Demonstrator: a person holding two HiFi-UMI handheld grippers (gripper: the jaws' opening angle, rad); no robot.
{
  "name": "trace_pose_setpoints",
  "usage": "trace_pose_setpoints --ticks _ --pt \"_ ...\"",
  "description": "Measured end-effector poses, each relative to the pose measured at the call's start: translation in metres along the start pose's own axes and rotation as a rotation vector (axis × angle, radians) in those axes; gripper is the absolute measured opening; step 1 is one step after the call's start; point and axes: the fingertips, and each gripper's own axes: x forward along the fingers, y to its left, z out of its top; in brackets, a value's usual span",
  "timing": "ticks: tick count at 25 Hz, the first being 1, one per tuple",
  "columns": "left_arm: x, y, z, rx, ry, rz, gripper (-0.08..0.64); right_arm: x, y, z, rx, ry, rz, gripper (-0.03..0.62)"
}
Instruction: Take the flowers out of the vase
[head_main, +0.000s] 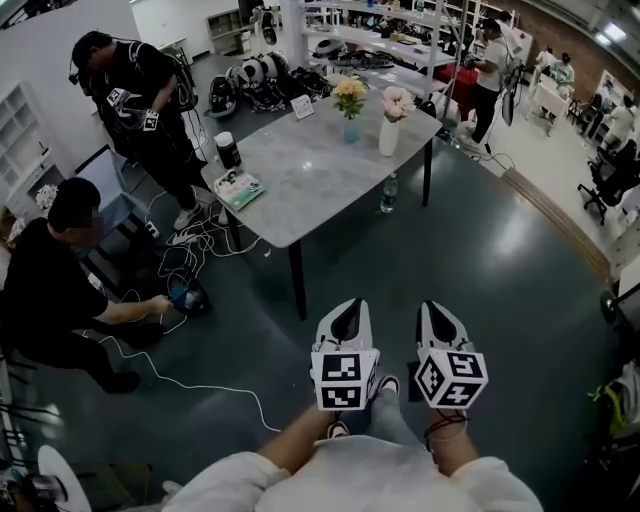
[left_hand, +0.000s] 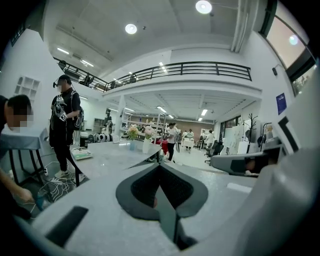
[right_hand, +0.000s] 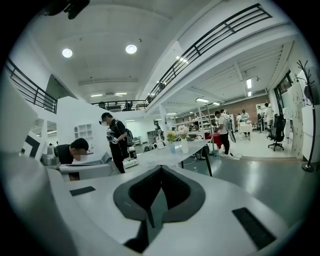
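left hand-held gripper (head_main: 347, 306): pressed together, empty
right hand-held gripper (head_main: 437, 308): pressed together, empty
pink flowers (head_main: 396, 101): stood in white vase (head_main: 388, 138) on desk (head_main: 310, 185)

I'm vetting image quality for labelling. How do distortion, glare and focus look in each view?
Head view: fisheye bending, lamp glare on the glossy floor, table sharp. Left gripper view: black corners, the near left gripper soft. Right gripper view: railing bowed, ceiling lamps blown out, flowers tiny but legible.
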Motion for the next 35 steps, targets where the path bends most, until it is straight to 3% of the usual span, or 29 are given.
trace_pose_setpoints --ticks 9,21,35 --pt "0.052 0.001 0.003 -0.013 0.010 0.017 -0.005 0.045 -0.035 0.006 0.013 0.013 0.008 0.005" --pt "0.157 -0.019 0.041 -0.031 -0.013 0.064 -0.005 0.121 -0.108 0.055 -0.010 0.017 0.061 0.005" --pt "0.249 -0.038 0.060 -0.008 -0.008 0.111 -0.006 0.190 -0.178 0.081 0.010 0.035 0.116 0.005"
